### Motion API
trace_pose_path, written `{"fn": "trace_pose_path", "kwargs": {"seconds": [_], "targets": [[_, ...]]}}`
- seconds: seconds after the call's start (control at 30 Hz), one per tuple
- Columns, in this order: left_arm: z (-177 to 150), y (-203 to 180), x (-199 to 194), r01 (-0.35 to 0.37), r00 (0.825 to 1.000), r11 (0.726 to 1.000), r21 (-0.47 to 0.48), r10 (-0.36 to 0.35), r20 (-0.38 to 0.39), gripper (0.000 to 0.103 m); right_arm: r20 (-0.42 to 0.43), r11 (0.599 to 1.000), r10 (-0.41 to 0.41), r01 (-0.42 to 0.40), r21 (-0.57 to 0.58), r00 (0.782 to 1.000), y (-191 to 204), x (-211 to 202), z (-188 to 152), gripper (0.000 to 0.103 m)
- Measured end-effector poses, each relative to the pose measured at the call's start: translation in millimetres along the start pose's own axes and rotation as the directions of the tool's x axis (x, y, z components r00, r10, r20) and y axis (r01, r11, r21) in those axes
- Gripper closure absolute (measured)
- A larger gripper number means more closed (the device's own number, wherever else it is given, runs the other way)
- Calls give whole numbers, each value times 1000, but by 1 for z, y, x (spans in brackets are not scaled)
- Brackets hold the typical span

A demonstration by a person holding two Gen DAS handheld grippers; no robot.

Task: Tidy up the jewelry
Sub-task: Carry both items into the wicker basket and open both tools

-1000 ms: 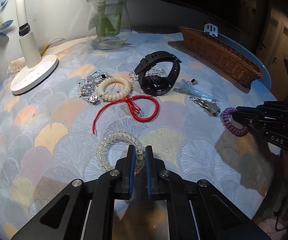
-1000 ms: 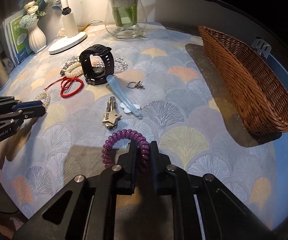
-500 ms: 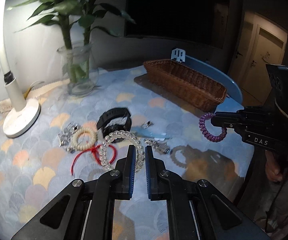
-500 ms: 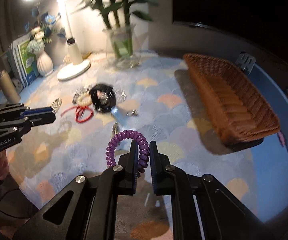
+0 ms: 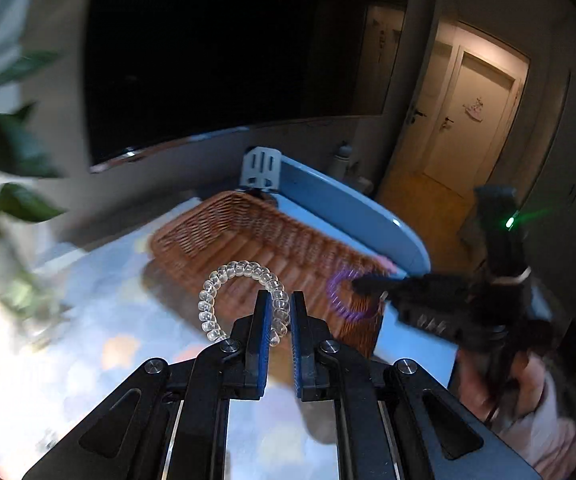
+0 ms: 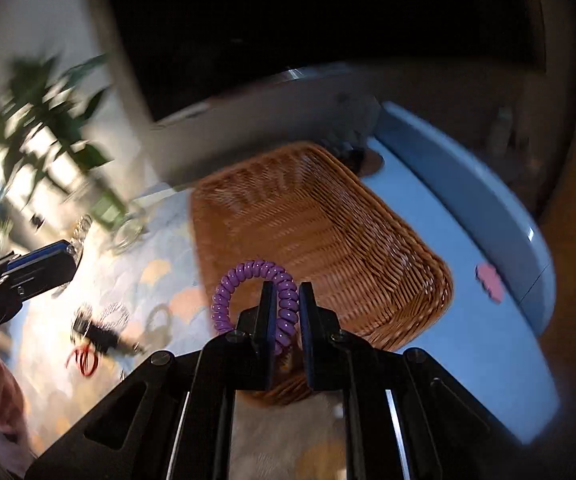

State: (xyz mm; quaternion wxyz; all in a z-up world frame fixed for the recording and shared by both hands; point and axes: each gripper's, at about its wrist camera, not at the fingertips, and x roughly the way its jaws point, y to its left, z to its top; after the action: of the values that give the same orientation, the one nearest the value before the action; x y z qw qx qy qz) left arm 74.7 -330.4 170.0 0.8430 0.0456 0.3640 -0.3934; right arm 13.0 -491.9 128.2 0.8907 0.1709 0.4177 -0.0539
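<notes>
A rough woven wicker basket (image 6: 319, 240) at twelve o'clock, glossy clear plastic coil (image 5: 244, 300), glossy purple plastic coil (image 6: 256, 296), matt black gripper fingers (image 6: 268, 312).

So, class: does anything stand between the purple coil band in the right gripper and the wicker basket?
Nothing visible does. The purple coil band, clamped in the right gripper, hangs over the wicker basket's near end.

The wicker basket (image 6: 319, 240) is lying open-topped and unobstructed, the right gripper (image 5: 361, 286) crowding its near end.

No legible text — blur throughout.
</notes>
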Motion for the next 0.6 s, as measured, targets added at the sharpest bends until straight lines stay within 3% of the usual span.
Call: {"fn": "trace_pose_path", "kwargs": {"seconds": [0.1, 0.27, 0.5, 0.6], "targets": [[15, 6, 43, 47, 997, 998, -50, -50, -57, 94, -62, 999, -6, 8, 42, 998, -13, 22, 5, 90], [18, 21, 97, 102, 985, 984, -148, -120, -124, 94, -102, 998, -63, 65, 14, 993, -13, 40, 4, 90], [10, 17, 127, 61, 987, 988, -139, -80, -137, 94, -142, 996, -91, 92, 4, 986, -15, 54, -2, 90], [7, 19, 122, 67, 988, 986, -153, -87, -130, 84, -138, 997, -69, 74, 34, 988, -19, 48, -5, 89]]}}
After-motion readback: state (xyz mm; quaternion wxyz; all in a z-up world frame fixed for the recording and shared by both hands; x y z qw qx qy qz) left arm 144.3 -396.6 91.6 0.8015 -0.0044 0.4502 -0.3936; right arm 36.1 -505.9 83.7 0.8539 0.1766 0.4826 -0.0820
